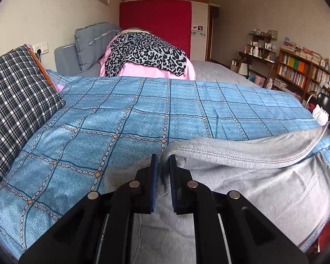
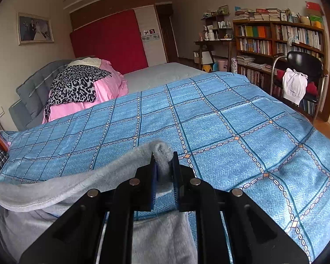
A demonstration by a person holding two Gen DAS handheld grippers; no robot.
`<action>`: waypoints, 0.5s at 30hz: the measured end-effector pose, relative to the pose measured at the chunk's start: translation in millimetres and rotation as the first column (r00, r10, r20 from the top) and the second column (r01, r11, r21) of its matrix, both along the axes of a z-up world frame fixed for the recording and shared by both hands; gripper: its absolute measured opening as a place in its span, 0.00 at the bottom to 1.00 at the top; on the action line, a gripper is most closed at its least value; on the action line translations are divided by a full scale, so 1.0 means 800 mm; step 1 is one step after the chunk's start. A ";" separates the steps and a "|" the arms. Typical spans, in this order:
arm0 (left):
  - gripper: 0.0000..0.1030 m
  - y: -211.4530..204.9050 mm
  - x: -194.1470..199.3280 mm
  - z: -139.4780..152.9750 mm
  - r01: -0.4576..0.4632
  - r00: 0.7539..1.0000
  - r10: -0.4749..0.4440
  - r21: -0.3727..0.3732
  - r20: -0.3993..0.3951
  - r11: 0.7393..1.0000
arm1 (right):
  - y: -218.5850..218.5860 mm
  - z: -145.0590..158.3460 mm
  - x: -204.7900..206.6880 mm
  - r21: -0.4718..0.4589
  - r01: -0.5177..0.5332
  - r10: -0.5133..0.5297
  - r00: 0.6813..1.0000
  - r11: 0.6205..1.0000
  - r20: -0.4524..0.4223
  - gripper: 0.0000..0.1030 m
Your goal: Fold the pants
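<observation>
While one pants (image 1: pixel 242 176) spans bed, two grippers (image 1: pixel 164 161) (image 2: pixel 164 161) pinch it

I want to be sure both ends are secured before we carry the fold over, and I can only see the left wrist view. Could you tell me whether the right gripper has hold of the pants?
Observer: Yes, the right gripper is shut on a bunched end of the grey pants.
Operator: Thank you. Is the cloth between the two grippers lying flat?
Observer: No, a raised edge runs off to that view's left, above the blue checked bedspread.
Operator: Is anything lying ahead of the right gripper?
Observer: Only bedspread; a black chair with a white garment stands beyond the bed's far right.
</observation>
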State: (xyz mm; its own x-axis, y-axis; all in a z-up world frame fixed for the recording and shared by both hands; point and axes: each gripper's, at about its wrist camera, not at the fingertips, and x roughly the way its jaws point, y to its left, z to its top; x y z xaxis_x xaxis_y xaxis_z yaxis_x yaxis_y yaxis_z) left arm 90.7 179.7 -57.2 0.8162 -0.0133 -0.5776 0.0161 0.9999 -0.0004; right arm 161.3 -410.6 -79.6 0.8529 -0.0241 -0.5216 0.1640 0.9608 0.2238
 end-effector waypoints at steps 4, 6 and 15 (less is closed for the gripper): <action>0.08 -0.003 -0.044 -0.001 0.014 0.999 -0.015 0.031 0.028 0.999 | -0.002 -0.005 -0.061 0.012 0.023 -0.023 0.999 1.000 0.033 0.12; 0.08 -0.001 -0.064 -0.004 0.014 0.999 -0.016 0.040 0.036 0.999 | -0.003 -0.011 -0.094 0.017 0.034 -0.035 0.998 0.999 0.046 0.12; 0.04 0.015 -0.141 -0.028 -0.026 0.999 0.025 0.034 0.048 0.999 | 0.000 -0.051 -0.218 0.045 0.079 -0.082 0.994 0.996 0.071 0.12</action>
